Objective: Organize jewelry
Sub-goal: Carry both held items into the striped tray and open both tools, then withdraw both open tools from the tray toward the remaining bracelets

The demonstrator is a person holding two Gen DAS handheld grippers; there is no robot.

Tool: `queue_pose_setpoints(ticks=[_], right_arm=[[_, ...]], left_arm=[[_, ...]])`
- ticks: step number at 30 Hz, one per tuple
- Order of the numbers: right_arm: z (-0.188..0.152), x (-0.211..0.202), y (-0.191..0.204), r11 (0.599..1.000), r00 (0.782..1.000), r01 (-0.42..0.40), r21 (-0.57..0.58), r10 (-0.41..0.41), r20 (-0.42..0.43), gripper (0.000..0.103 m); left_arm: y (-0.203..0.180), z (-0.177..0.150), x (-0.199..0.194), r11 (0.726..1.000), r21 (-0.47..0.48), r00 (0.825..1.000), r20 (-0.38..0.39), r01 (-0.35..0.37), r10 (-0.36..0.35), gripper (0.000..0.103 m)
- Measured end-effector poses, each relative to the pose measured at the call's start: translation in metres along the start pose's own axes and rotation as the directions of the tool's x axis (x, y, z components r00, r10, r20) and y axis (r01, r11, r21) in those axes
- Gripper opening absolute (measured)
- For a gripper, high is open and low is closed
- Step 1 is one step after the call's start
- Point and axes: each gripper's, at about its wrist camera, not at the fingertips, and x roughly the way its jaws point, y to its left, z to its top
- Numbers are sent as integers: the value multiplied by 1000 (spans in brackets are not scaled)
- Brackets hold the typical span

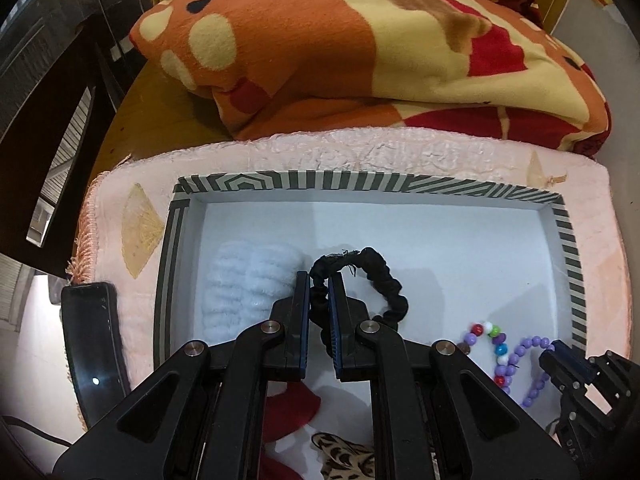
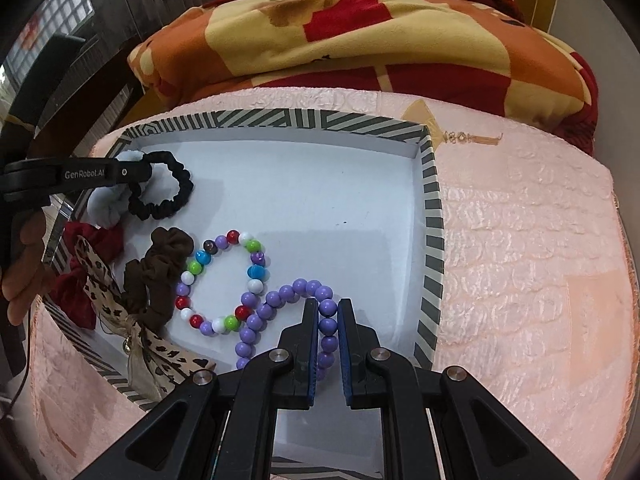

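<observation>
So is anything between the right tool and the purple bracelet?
Nothing visible. The right tool is already shut on the purple bracelet inside the box. The multicolour bracelet lies just to the left, touching the purple one, not blocking.

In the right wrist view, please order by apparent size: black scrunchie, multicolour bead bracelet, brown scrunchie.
1. Multicolour bead bracelet, largest loop.
2. Brown scrunchie and black scrunchie: similar; the black lies farther, so unranked.

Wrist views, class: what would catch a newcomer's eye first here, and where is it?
Probably the bright orange, red and cream blanket heaped behind the striped-rim tray. Next, each gripper pinching something inside the tray: the left gripper shut on a black scrunchie beside a white scrunchie, the right gripper on a purple bead bracelet touching a multicoloured bead bracelet.
</observation>
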Motion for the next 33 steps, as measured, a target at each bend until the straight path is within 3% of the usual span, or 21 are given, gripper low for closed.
queue_pose_setpoints(ticks=[2,6,13,16,25,33], right_arm=[[0,3,0,1000,1000,8,-6,-8,-9,9],[0,4,-3,1000,1000,18,10,-18,-16,30],[-7,-28,-4,999,999,-14,39,12,32,30],[-14,-51,-3,998,997,-29,56,25,76,41],[-41,-97,16,992,986,-89,94,75,146,43],[-78,-112,15,992,989,-89,92,77,129,44]], left_arm=[[0,-2,2,1000,0,1000,-2,-4,4,8],[3,-4,2,1000,-16,1000,-2,-7,7,10],[-1,-14,-17,1000,-2,1000,20,1,-1,42],[-2,-19,-35,1000,-12,999,47,8,-7,54],[-3,-57,-86,999,-29,993,115,-32,35,55],[-2,-111,-109,996,-69,991,124,-52,60,55]])
